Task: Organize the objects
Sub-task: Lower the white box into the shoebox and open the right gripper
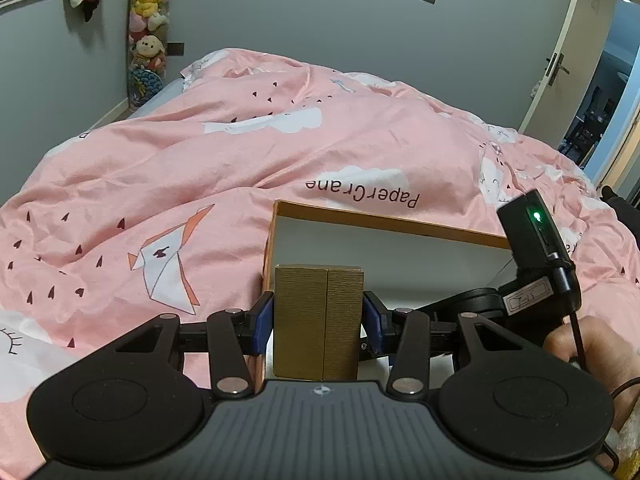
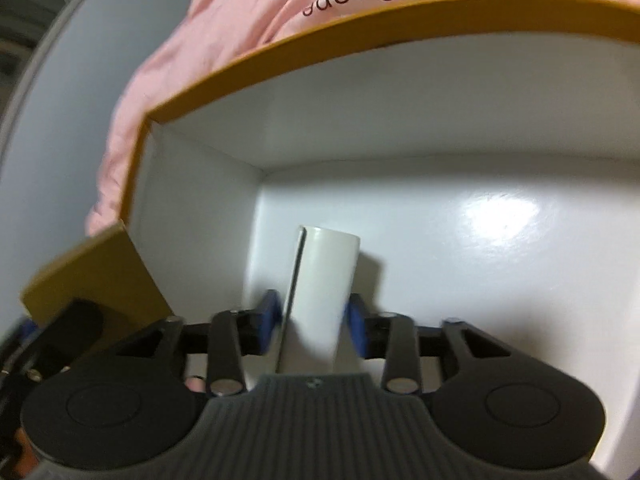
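Two grippers, each loaded. Landmark: the open box [image 1: 384, 222], orange outside, white inside, sitting on the bed's pink duvet [image 1: 200, 168].

Left gripper [image 1: 319, 316]: fingers closed partway on a gold box [image 1: 318, 320], blue pads flat against its two side faces, box upright and square to the camera. It hangs at the open box's near-left corner, above the rim and not yet inside. Side-face grip looks chosen so it can go down without tilting.

Right gripper [image 2: 313, 322]: fingers closed on a white cylinder [image 2: 324, 292] with a dark seam down its left side, slightly tilted. It is down inside the open box [image 2: 280, 60], near the left wall. Can't tell if its base touches the floor of the box; the view is blurred there.

Judgement: both items are being packed in. Cylinder goes against the wall, probably to leave room beside it for the gold box [image 2: 92, 276], visible at the open box's left edge.
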The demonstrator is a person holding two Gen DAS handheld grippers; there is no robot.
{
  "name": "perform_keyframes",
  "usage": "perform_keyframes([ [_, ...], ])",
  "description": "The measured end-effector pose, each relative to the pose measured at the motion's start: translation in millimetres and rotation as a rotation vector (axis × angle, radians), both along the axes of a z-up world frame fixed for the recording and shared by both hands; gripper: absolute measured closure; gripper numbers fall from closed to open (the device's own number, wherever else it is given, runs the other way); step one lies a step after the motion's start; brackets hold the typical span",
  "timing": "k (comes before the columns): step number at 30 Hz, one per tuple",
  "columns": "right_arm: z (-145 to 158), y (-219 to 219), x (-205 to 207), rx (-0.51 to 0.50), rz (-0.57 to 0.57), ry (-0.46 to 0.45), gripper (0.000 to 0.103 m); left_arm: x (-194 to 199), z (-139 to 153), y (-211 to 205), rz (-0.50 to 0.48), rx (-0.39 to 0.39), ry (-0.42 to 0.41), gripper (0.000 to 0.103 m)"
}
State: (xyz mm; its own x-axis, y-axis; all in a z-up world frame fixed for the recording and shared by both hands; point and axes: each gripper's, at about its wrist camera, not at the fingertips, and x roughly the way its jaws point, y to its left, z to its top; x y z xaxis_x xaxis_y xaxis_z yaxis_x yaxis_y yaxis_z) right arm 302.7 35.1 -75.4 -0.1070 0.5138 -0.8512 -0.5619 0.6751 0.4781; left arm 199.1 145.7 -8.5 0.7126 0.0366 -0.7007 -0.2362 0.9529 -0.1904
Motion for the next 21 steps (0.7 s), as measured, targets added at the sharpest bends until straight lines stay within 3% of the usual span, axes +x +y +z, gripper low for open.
perform_keyframes([
  [4,6.4,6.7,-9.8,-0.073,0.046,-0.059,0.048,-1.8,-2.4,-1.0,-0.009,-0.003,0.007,0.051],
  [7,-0.7,7.7,-10.2,-0.142,0.076,-0.008,0.045,-3.1,-3.9,-0.2,-0.012,-0.007,0.008,0.051],
  [10,-10.1,1.9,-17.7,-0.141,0.082,0.041,0.045,-3.8,-4.4,0.5,-0.014,-0.006,0.004,0.051],
  [13,-10.1,-0.9,-25.0,-0.121,0.085,0.025,0.047,-5.1,-3.7,1.6,-0.012,-0.007,0.004,0.051],
  [17,-7.5,6.4,-36.1,-0.083,0.125,0.021,0.059,-7.0,-0.9,5.6,-0.003,-0.004,0.002,0.051],
  [21,-15.8,19.5,-42.1,-0.052,0.141,0.102,0.076,-8.9,4.0,8.3,-0.002,-0.008,0.001,0.051],
])
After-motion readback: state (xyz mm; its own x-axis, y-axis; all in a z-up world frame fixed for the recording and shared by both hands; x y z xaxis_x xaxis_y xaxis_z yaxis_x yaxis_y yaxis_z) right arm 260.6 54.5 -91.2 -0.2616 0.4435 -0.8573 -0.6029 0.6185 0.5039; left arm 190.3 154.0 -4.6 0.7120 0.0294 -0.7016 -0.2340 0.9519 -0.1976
